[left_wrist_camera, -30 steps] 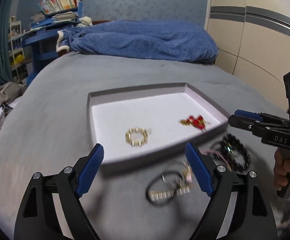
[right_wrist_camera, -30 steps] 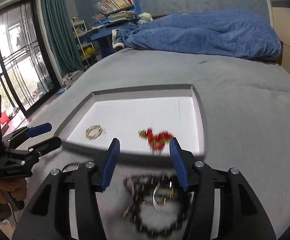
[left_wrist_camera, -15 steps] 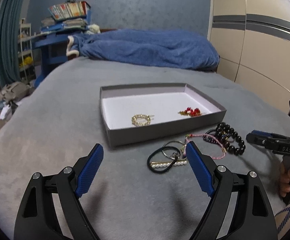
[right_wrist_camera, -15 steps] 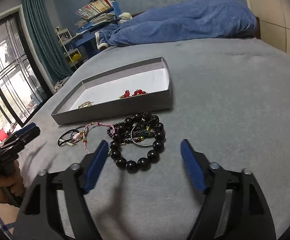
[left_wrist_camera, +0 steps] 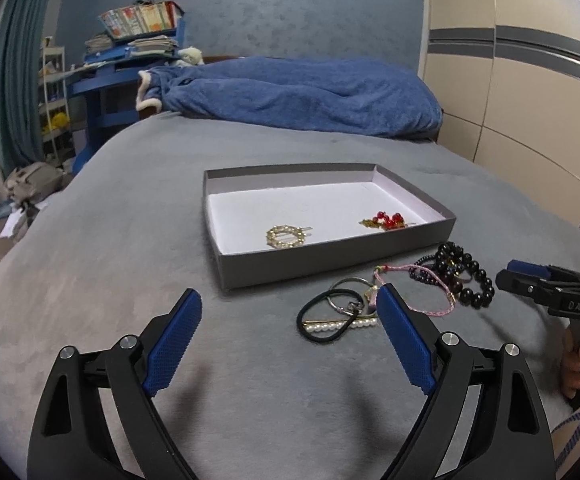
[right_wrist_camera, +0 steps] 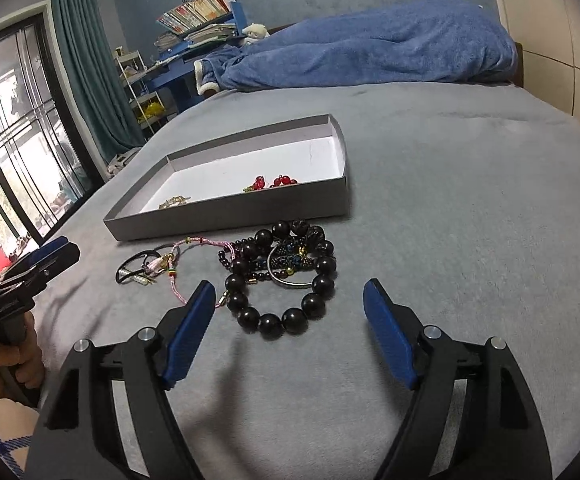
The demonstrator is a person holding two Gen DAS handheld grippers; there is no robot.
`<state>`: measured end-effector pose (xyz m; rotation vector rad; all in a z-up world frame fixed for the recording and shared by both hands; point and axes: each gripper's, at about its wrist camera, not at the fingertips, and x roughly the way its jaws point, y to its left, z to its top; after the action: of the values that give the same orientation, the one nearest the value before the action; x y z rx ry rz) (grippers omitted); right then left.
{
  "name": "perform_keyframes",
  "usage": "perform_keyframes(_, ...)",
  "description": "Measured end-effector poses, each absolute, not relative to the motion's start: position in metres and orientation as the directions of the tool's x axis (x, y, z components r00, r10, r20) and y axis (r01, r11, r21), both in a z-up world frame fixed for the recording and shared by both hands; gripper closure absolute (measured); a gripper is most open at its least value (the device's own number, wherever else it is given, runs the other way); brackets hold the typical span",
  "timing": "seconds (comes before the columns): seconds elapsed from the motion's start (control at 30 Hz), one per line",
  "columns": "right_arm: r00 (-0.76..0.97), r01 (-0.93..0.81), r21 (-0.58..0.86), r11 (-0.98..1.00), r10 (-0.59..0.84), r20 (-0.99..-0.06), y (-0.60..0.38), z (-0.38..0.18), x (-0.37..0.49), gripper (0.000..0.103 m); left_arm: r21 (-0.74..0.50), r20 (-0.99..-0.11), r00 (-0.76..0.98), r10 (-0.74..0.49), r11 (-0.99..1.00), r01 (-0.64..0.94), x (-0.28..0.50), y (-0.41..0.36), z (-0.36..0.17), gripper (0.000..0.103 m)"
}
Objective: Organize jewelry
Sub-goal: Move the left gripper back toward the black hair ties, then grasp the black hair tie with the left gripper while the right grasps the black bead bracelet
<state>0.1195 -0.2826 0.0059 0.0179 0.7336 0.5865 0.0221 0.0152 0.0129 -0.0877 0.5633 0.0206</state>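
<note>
I have both grippers hanging above the grey bedcover (right_wrist_camera: 450, 184), short of the jewelry. The left gripper (left_wrist_camera: 290, 328) is spread wide with nothing between its blue pads, and the right gripper (right_wrist_camera: 290, 312) is just as wide and equally empty.

The box (left_wrist_camera: 330, 270) sits just beyond the loose pile and already holds 2 pieces: a gold ring-shaped clip (left_wrist_camera: 288, 236) and a red bead piece (left_wrist_camera: 386, 220). Outside it, close to the near wall, lie the big black bead bracelet (right_wrist_camera: 286, 292), a pink cord bracelet (left_wrist_camera: 414, 280), a black hair tie (left_wrist_camera: 326, 316) and a pearl clip (left_wrist_camera: 342, 324), with a few smaller pieces tangled among the beads.

I judge the next pick is the black bead bracelet, since it lies right ahead of the right gripper. To do it well, I would come down over the near arc of beads, where nothing overlaps, and close on 1 or 2 beads only. Lifting slowly matters, as the smaller bracelets resting inside the loop could drag along. The left gripper is better placed for the hair tie and pearl clip.
</note>
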Motion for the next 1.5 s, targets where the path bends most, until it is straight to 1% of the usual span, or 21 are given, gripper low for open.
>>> perform_keyframes(0.1, 0.588, -0.494, 0.203, 0.845, 0.497, -0.638, -0.281, 0.004, 0.121, 0.027, -0.06, -0.549, 0.835, -0.029, 0.998, -0.005, 0.024, 0.007, 0.01, 0.02)
perform_keyframes(0.17, 0.585, -0.491, 0.2, 0.848, 0.491, -0.646, -0.28, 0.003, 0.122, 0.027, -0.059, -0.58, 0.813, -0.056, 0.998, 0.027, 0.028, 0.002, 0.006, 0.028)
perform_keyframes(0.23, 0.582, -0.484, 0.201, 0.852, 0.485, -0.653, -0.28, 0.002, 0.123, 0.027, -0.06, -0.621, 0.78, -0.081, 0.997, 0.056, 0.034, -0.003, -0.001, 0.038)
perform_keyframes(0.33, 0.578, -0.479, 0.2, 0.855, 0.479, -0.661, -0.28, 0.0, 0.124, 0.027, -0.064, -0.656, 0.75, -0.087, 0.996, 0.059, 0.041, -0.004, -0.007, 0.046)
perform_keyframes(0.53, 0.571, -0.48, 0.195, 0.855, 0.473, -0.671, -0.278, -0.001, 0.125, 0.027, -0.095, -0.728, 0.679, -0.094, 0.995, 0.035, 0.059, 0.002, -0.02, 0.051)
perform_keyframes(0.7, 0.57, -0.468, 0.202, 0.86, 0.469, -0.675, -0.28, -0.003, 0.127, 0.027, -0.141, -0.7, 0.706, -0.109, 0.99, 0.013, 0.071, 0.014, -0.016, 0.051)
perform_keyframes(0.87, 0.565, -0.458, 0.206, 0.865, 0.462, -0.683, -0.28, -0.004, 0.129, 0.027, -0.192, -0.715, 0.687, -0.13, 0.981, -0.014, 0.086, 0.024, -0.025, 0.058)
perform_keyframes(1.0, 0.555, -0.444, 0.214, 0.87, 0.454, -0.697, -0.281, -0.007, 0.132, 0.028, -0.174, -0.736, 0.668, -0.111, 0.984, -0.027, 0.091, 0.023, -0.03, 0.069)
perform_keyframes(1.03, 0.553, -0.44, 0.215, 0.872, 0.452, -0.7, -0.281, -0.008, 0.132, 0.028, -0.173, -0.736, 0.668, -0.108, 0.985, -0.031, 0.092, 0.024, -0.031, 0.075)
perform_keyframes(1.07, 0.552, -0.438, 0.217, 0.873, 0.451, -0.702, -0.282, -0.008, 0.133, 0.028, -0.174, -0.735, 0.671, -0.103, 0.984, -0.039, 0.091, 0.025, -0.031, 0.078)
perform_keyframes(1.13, 0.551, -0.435, 0.221, 0.873, 0.452, -0.702, -0.283, -0.009, 0.133, 0.028, -0.185, -0.729, 0.676, -0.104, 0.981, -0.05, 0.091, 0.029, -0.031, 0.093)
perform_keyframes(1.2, 0.549, -0.433, 0.224, 0.873, 0.453, -0.702, -0.283, -0.009, 0.133, 0.028, -0.204, -0.724, 0.681, -0.112, 0.977, -0.056, 0.091, 0.033, -0.031, 0.098)
perform_keyframes(1.5, 0.557, -0.425, 0.241, 0.872, 0.462, -0.69, -0.288, -0.008, 0.133, 0.028, -0.234, -0.668, 0.732, -0.132, 0.972, -0.038, 0.082, 0.035, -0.022, 0.1)
